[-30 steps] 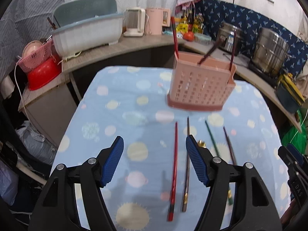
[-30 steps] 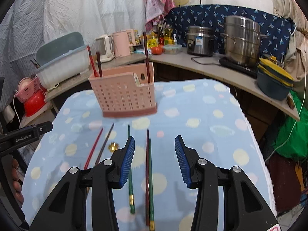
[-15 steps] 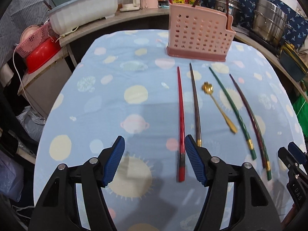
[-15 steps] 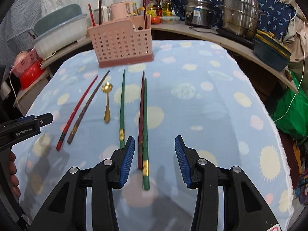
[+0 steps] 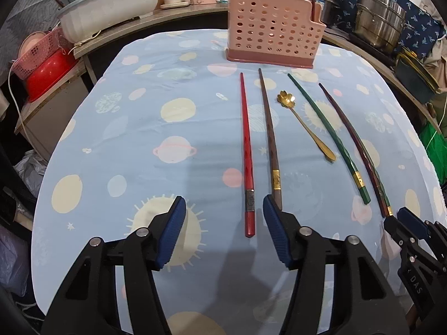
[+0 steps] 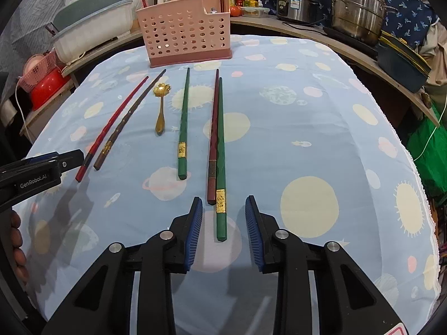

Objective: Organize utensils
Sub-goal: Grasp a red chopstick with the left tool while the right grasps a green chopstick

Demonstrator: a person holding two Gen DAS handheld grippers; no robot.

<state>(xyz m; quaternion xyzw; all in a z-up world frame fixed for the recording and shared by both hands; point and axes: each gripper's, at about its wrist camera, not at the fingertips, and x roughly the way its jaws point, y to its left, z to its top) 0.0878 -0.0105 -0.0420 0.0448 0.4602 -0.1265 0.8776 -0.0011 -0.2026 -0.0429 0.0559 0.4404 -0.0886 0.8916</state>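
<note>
A pink perforated utensil holder (image 5: 272,40) (image 6: 187,39) stands at the far side of the table with a few chopsticks in it. On the cloth lie a red chopstick (image 5: 247,150) (image 6: 111,124), a brown chopstick (image 5: 269,136) (image 6: 128,118), a gold flower spoon (image 5: 304,124) (image 6: 161,109), a green chopstick (image 5: 329,136) (image 6: 183,125), a dark red chopstick (image 5: 354,145) (image 6: 213,139) and another green chopstick (image 6: 221,162). My left gripper (image 5: 223,231) is open, its tips beside the near ends of the red and brown chopsticks. My right gripper (image 6: 223,231) is open around the near end of the green chopstick.
The table (image 5: 125,139) has a blue planet-print cloth. A counter behind it holds a white tub (image 5: 109,8), a red bowl (image 5: 47,69), kettles and steel pots (image 6: 357,8). A dark bowl (image 6: 402,61) sits at the right. The table's edges fall off left and right.
Both grippers have dropped lower and pulled back towards the near ends of the utensils. The holder has moved farther up in both views. Both grippers stay open.
</note>
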